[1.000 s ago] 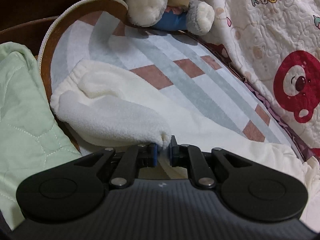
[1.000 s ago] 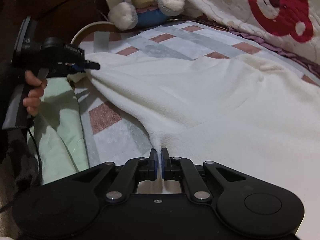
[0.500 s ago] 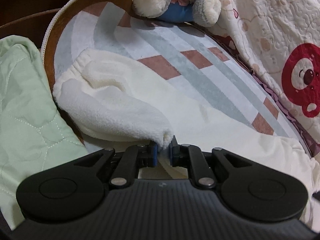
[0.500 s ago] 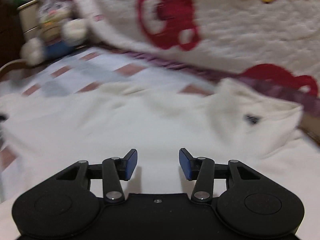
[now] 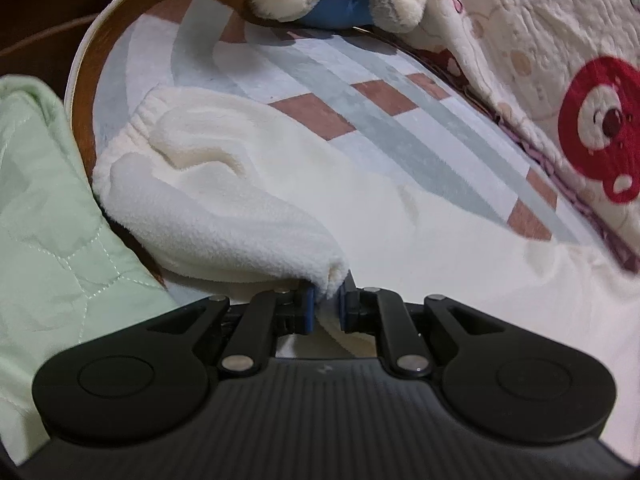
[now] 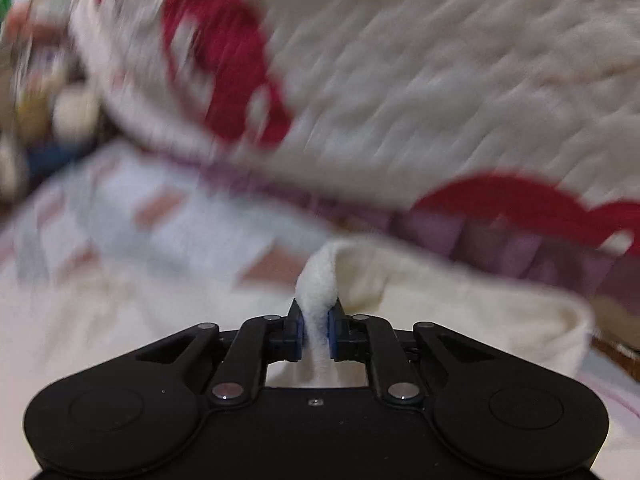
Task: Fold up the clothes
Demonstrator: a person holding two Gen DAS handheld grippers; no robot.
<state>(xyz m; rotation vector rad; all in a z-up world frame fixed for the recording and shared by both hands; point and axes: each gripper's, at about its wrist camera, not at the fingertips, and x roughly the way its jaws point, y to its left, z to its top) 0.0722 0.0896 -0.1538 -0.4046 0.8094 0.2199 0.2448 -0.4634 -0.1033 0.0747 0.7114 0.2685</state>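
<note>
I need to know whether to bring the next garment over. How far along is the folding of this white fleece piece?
Early on. The white fleece garment lies mostly spread out on the patterned sheet, with one end doubled over. The left gripper is shut on that end; the right gripper, jaws just closing, pinches another edge. The main folds remain.

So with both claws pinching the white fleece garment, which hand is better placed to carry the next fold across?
Probably the right: the right claw has just closed on a free edge of the fleece garment, while the left claw anchors the bunched end.
</note>
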